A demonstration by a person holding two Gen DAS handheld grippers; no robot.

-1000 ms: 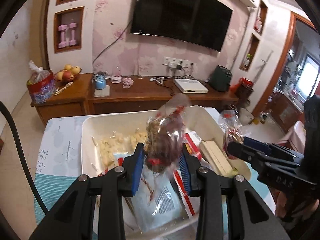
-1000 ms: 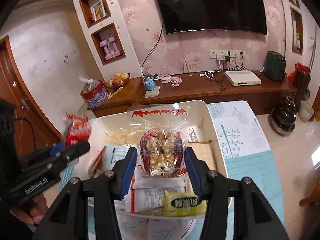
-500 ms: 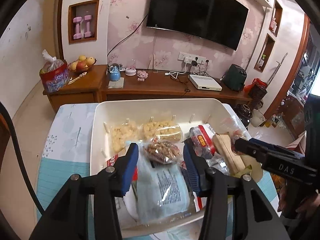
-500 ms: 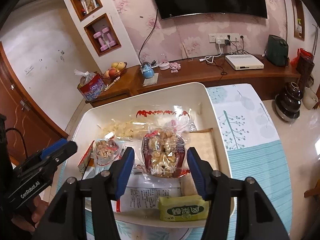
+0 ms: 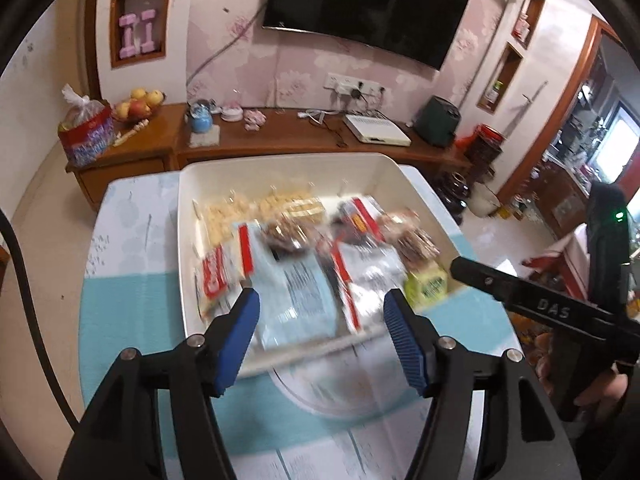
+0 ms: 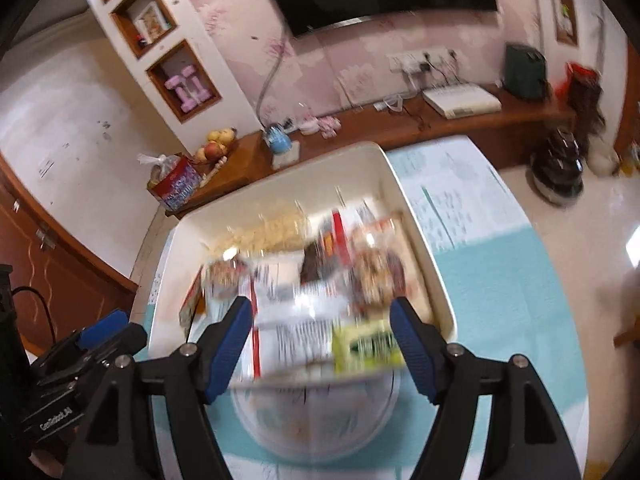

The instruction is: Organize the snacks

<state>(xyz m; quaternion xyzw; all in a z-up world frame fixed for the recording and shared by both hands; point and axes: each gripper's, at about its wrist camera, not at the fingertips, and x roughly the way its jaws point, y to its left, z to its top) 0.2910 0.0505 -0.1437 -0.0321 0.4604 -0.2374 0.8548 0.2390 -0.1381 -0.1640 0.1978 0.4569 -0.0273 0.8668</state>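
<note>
Hovering over the near edge of the cream bin (image 5: 188, 248), the left gripper (image 5: 322, 336) has its blue-padded jaws spread, having just been opening, with nothing pinched between them; the nut packet (image 5: 286, 234) lies in the bin's middle among other snack packets. The right gripper (image 6: 322, 344) likewise hangs with jaws apart and just widened, gripping nothing, above the bin's near edge, where a yellow-green packet (image 6: 366, 346) sits at the near right corner. Motion blur smears the snacks, and the bin rests on the blue-and-white tablecloth (image 6: 500, 280).
</note>
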